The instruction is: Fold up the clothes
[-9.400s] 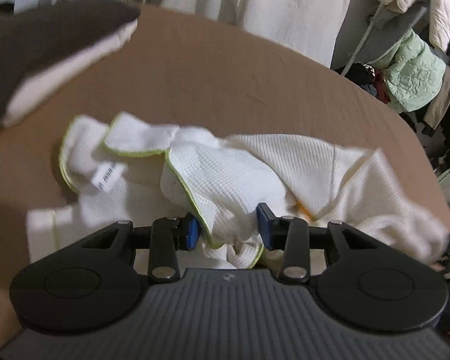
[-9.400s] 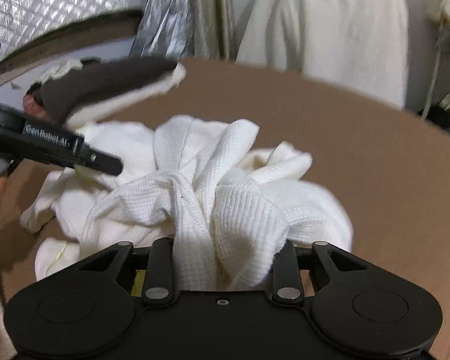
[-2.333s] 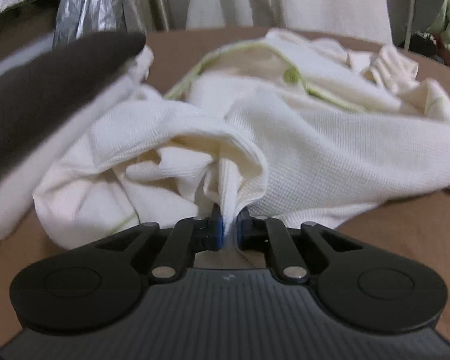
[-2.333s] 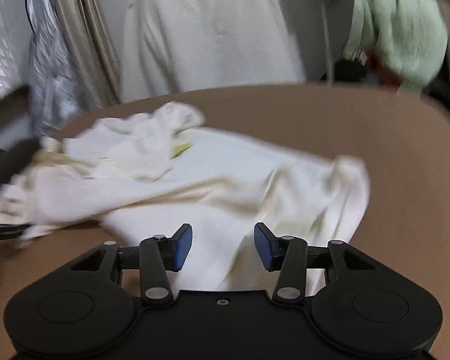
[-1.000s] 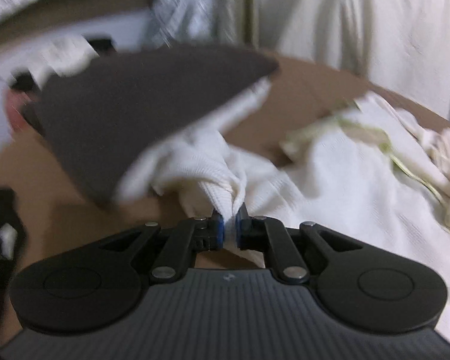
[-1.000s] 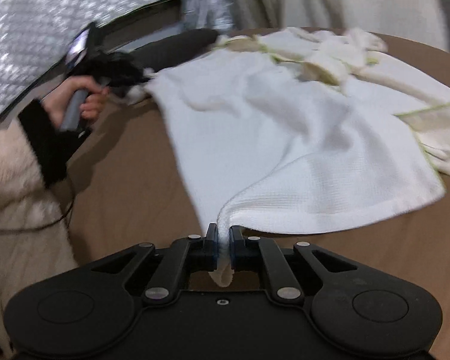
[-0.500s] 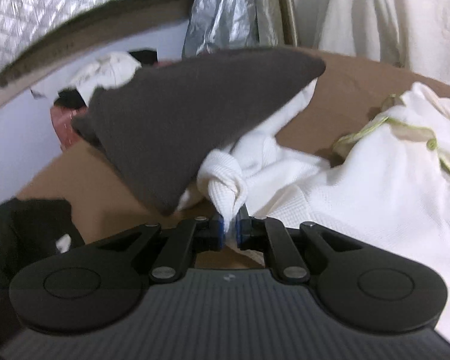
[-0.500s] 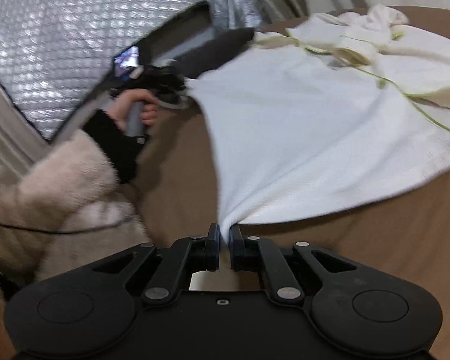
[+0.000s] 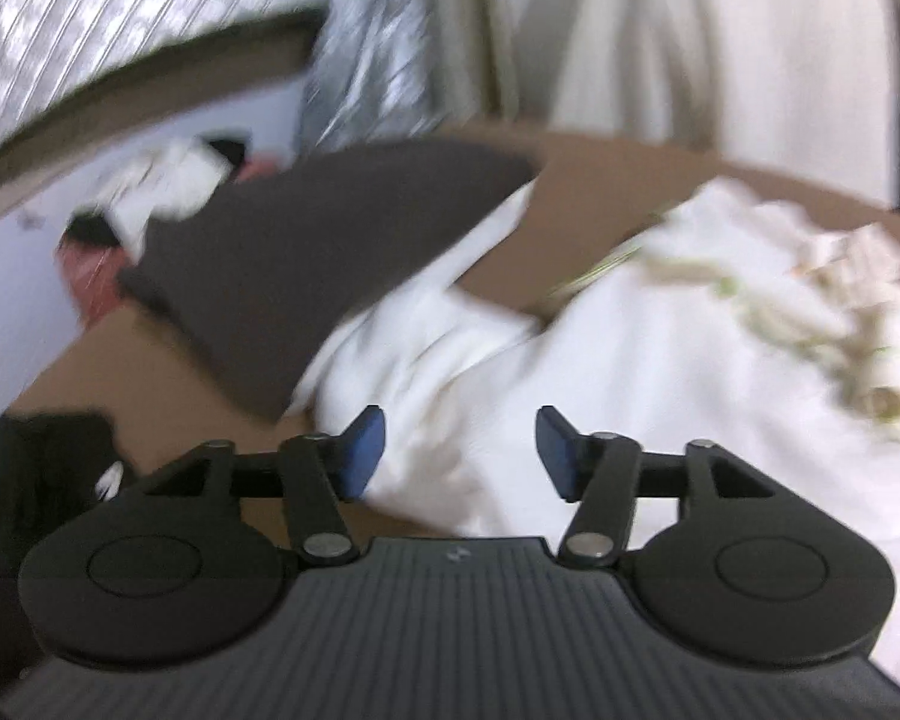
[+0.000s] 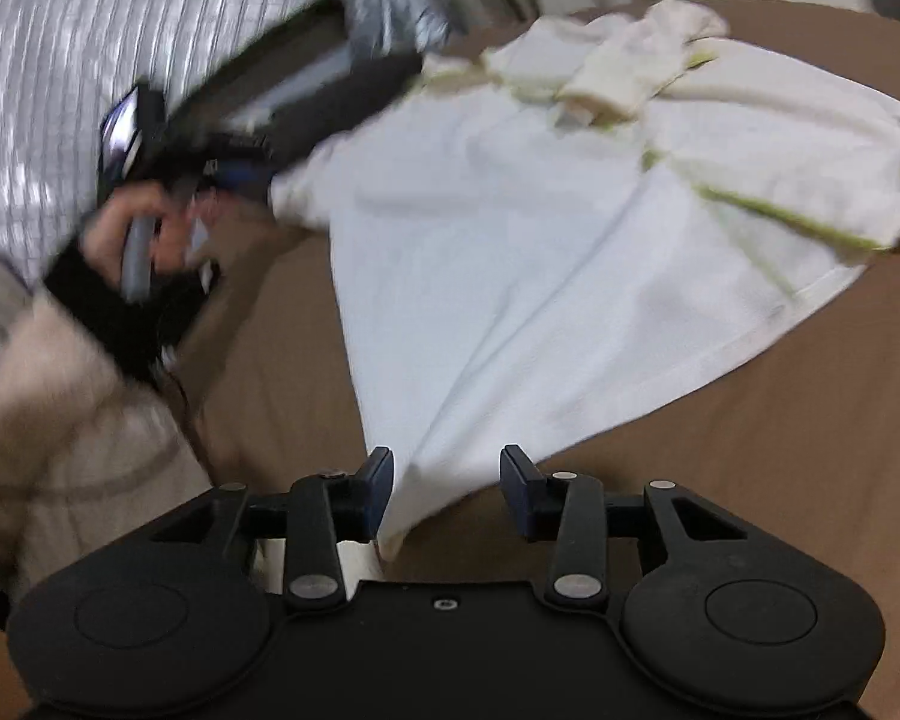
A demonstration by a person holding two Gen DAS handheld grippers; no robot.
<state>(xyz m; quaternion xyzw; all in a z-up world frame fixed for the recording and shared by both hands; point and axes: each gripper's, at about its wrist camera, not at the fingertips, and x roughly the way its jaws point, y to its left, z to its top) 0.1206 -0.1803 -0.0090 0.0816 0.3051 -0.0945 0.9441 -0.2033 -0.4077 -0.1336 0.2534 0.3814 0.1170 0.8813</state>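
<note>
Across the brown table (image 10: 780, 420), a white waffle-knit garment (image 10: 510, 252) with green piping lies spread fairly flat, its bunched sleeves and collar heaped at the table's far side and one corner trailing toward the near edge. That corner lies between the fingers of the right gripper (image 10: 445, 483), whose jaws stand apart and pinch nothing. Over by the dark folded cloth (image 9: 306, 264) at the table's left end, the left gripper (image 9: 457, 450) hovers over the garment's other near corner, jaws likewise wide and holding nothing. Seen from the right wrist, the person's left hand (image 10: 144, 228) is wrapped round that tool's handle. Both views are blurred, so fine creases are hard to read.

Judging by this layout, the spreading step looks finished: the body panel is pulled out smooth and both corners are let go. Folding proper has not begun. The next move probably calls for fresh grips, either on the crumpled sleeves at the far side to lay them flat, or on one long edge to carry it over the middle. The cloth is limp, so both grippers should lift together.
</note>
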